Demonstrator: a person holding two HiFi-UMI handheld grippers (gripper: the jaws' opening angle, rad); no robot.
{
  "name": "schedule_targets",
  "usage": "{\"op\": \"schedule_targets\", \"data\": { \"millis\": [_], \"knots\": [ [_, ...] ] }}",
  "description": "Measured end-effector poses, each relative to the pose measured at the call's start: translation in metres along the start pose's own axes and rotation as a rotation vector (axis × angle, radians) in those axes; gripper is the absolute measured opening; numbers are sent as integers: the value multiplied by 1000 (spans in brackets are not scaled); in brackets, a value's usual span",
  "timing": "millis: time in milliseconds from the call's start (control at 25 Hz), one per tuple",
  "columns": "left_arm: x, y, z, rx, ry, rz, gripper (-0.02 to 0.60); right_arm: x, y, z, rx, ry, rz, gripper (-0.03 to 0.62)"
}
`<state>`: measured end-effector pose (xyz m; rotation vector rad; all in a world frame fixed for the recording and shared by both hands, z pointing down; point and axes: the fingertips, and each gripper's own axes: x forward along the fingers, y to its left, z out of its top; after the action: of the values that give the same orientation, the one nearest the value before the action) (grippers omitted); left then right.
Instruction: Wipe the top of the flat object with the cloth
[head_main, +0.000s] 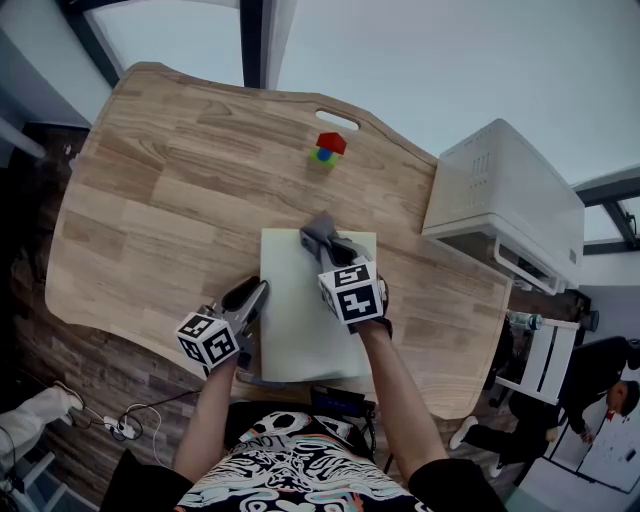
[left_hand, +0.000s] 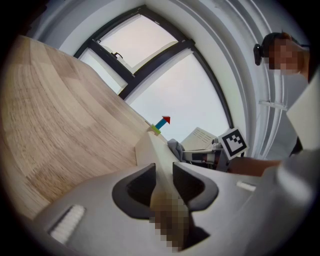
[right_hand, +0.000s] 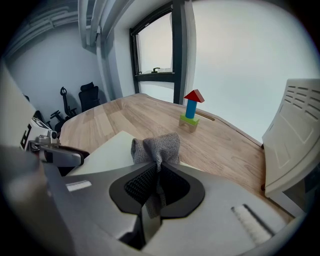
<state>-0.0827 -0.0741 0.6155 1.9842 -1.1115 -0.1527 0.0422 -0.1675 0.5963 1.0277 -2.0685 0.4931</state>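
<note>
Wiping appears to be proceeding: the right gripper (right_hand: 159, 176) is clamping the cloth (right_hand: 156, 145) at the board's (head_main: 298, 330) far edge, the left gripper (left_hand: 162, 176) is pinching its near-left edge, and the next move likely calls for dragging the cloth nearward.

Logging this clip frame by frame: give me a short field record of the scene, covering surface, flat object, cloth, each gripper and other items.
surface: wooden table
flat object: pale board, lying near the person's side of the table
cloth: grey cloth, bunched, at the board's far edge
left gripper: fingers closed on the board's left edge
right gripper: fingers closed on the cloth
other items: toy block tower, upright, beyond the board; white appliance at the table's right end
</note>
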Motion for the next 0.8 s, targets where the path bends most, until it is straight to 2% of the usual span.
{"op": "schedule_targets", "data": {
  "millis": [800],
  "knots": [
    [-1,0,0,1,-2,2,163,10,28,11,-3,-7,69,20]
  ]
}}
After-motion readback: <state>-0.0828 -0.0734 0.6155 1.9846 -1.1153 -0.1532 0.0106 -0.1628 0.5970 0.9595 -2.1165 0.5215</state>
